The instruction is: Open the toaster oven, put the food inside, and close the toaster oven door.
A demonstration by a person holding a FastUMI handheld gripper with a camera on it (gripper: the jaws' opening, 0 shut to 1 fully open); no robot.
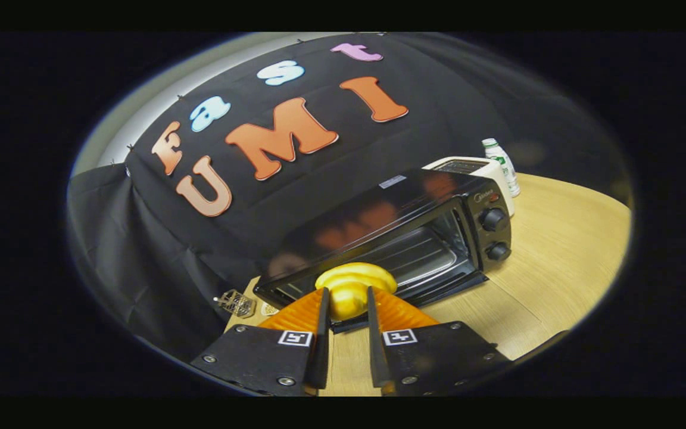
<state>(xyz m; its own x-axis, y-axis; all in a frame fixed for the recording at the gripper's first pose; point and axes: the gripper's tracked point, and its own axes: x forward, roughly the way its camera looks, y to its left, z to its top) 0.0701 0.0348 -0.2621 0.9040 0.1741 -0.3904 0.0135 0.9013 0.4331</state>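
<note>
A black toaster oven (379, 208) with two knobs (493, 233) on its right side stands on the wooden table (557, 256). Its door (438, 285) looks folded down towards me, and the wire rack (420, 256) inside is in sight. My gripper (346, 292) is shut on a rounded yellow piece of food (355, 277). Both fingers press its lower part, and its wider top bulges above the fingertips. The food hangs just in front of the oven's opening, over the door's near edge.
Behind the oven's right end are a white toaster (468, 167) and a small white bottle (501, 161). A small metal object (236, 302) lies by the table's left edge. Bare tabletop stretches to the right of the oven.
</note>
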